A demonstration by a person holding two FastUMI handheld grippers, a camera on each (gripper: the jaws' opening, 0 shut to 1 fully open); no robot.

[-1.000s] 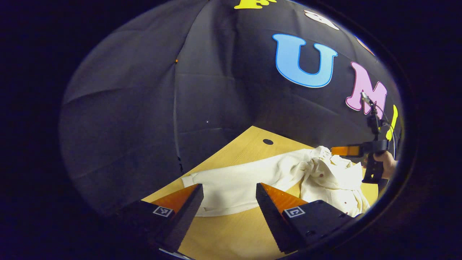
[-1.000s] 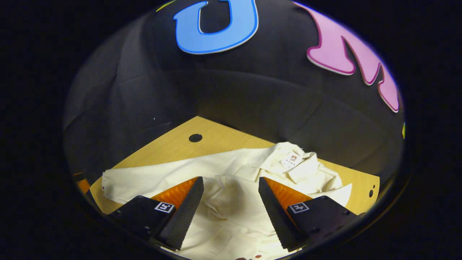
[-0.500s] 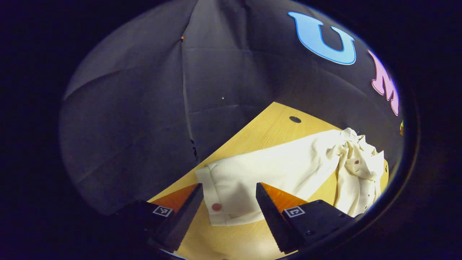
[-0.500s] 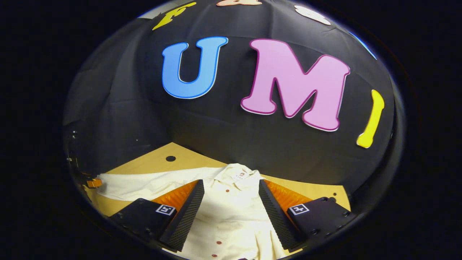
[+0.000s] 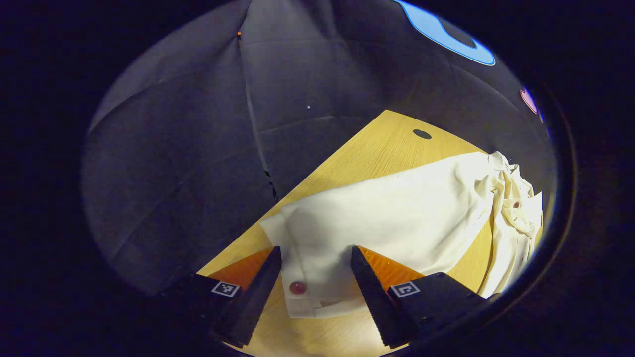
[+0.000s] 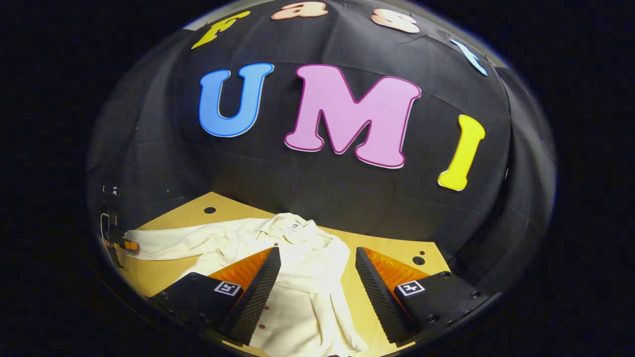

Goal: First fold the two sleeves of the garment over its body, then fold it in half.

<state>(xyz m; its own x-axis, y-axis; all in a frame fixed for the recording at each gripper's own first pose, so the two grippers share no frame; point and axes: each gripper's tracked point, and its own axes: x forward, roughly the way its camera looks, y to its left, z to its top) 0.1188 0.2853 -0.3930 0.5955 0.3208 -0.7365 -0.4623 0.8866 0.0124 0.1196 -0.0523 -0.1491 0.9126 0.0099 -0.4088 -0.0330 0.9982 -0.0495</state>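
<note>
Two grippers hang over a wooden worktop (image 5: 367,148) on which a cream garment (image 6: 302,277) lies rumpled. In the left gripper view, the left gripper (image 5: 313,270) has its jaws spread wide, one on each side of the cuff end of a sleeve (image 5: 392,218) that stretches flat across the worktop toward the bunched body of the garment at the right edge. A dark red button (image 5: 297,287) sits on the cuff (image 5: 307,285) between the jaws; whether either finger touches the cloth cannot be told. A round hole (image 5: 422,134) shows in the worktop beyond the sleeve. In the right gripper view, the right gripper (image 6: 315,277) also has its jaws spread, held above the garment's body, with the collar (image 6: 290,225) farther off near the booth's wall. The long sleeve runs off to the left in that view, where the other gripper appears small and dim at its far end. Small red buttons dot the front of the garment near the bottom.
</note>
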